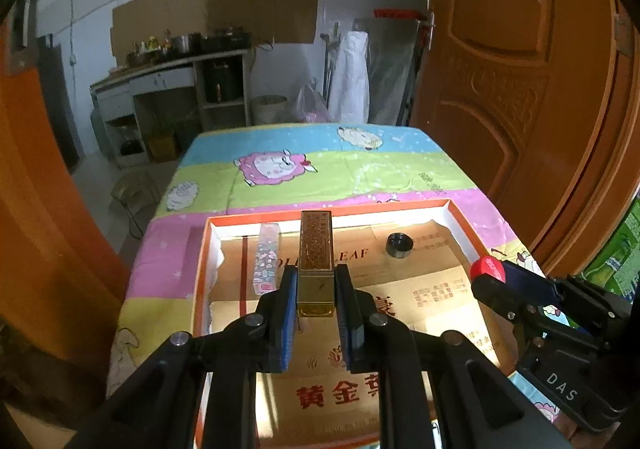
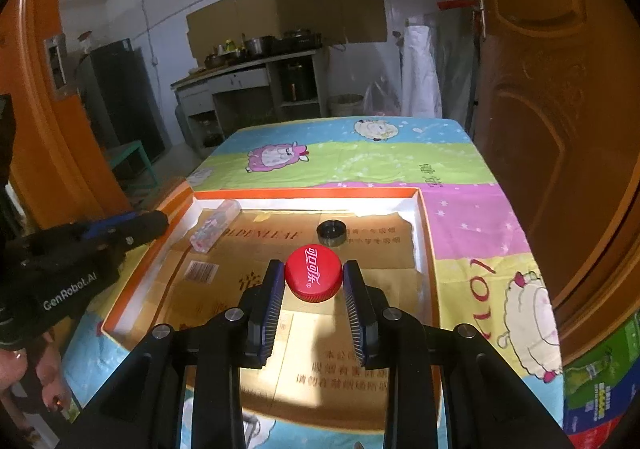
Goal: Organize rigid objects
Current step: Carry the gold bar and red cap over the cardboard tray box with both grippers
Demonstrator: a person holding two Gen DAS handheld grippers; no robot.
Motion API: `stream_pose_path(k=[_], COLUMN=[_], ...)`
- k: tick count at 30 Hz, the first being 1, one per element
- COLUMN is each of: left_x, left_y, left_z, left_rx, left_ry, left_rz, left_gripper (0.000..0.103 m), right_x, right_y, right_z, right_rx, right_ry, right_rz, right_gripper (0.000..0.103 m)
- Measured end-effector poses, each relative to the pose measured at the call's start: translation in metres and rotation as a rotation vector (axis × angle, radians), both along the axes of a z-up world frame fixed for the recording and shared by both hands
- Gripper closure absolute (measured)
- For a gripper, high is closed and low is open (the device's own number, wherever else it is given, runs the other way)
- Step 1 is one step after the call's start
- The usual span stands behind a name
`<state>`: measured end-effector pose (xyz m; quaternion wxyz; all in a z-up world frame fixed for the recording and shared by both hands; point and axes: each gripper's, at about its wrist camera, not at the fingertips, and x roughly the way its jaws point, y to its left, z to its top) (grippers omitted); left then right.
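My left gripper (image 1: 315, 281) is shut on a long gold rectangular block (image 1: 316, 249), held lengthwise above the orange-rimmed tray (image 1: 320, 206). My right gripper (image 2: 314, 279) is shut on a red bottle cap (image 2: 314, 276), held over the tray (image 2: 308, 193); it also shows in the left wrist view (image 1: 489, 269). In the tray lie a clear patterned stick (image 1: 266, 259) at the left, also seen in the right wrist view (image 2: 214, 225), and a small black ring-shaped cap (image 1: 399, 245) toward the back right, also in the right wrist view (image 2: 331, 233).
The tray is lined with brown cardboard (image 2: 320, 329) and sits on a table under a cartoon sheep cloth (image 1: 320, 165). An orange wooden door (image 1: 520, 69) stands close on the right. A kitchen counter (image 1: 168, 73) is far behind.
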<state>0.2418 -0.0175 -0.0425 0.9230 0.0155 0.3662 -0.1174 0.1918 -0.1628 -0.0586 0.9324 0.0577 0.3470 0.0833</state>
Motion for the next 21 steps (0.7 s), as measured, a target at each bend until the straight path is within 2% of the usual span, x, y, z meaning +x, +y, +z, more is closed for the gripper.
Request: stream_pose_path(k=[8, 21], left_x=[0.024, 0.046], left_y=[-0.008, -0.020], left_z=[-0.020, -0.040], left_rx=[-0.008, -0.008], left_ry=[0.067, 0.122], left_rz=[-0.032, -0.055], left_gripper=[0.085, 0.085], right_x=[0.022, 0.044], right_y=[-0.003, -0.011], right_z=[-0.009, -0.032], right_rx=[0.000, 0.024], right_ry=[0.018, 0.077], right_rz=[-0.011, -0.020], right_gripper=[0.072, 0.072])
